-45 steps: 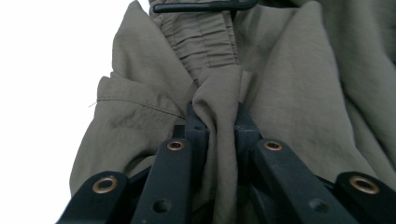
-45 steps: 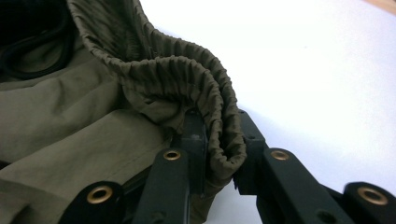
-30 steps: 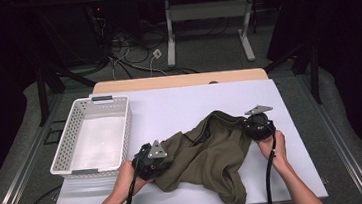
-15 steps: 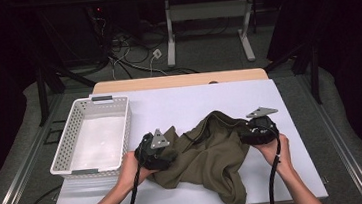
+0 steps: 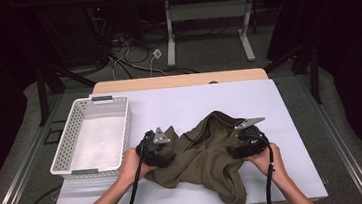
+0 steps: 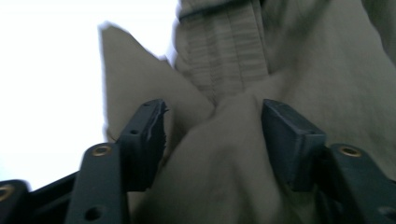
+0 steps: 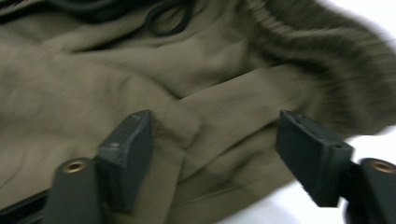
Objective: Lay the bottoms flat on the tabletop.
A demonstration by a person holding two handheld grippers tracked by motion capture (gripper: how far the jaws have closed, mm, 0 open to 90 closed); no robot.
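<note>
Both grippers have just been opening their jaws, and both hands have slid a little toward the far side of the cloth since a second ago. At the left edge of the cloth, the left gripper (image 5: 166,151) has its jaws spread apart, with a soft hump of green cloth (image 5: 209,154) lying loose between them. At the right edge, the right gripper (image 5: 234,151) is spread too, and cloth lies between its jaws, but its pads (image 7: 128,156) do not squeeze it.

So it looks like the letting-go step: the cloth has been set down and the pinch is off. It lies crumpled in the middle of the white tabletop (image 5: 291,121), with a ribbed cuff and a dark cord showing in the right gripper view. Just to its left is a white basket (image 5: 63,153) with nothing in it.

Next, I think each gripper needs a new place to pinch, like a corner or an edge. The jaws should go down around one thin layer and close firmly, so the cloth does not slip.
</note>
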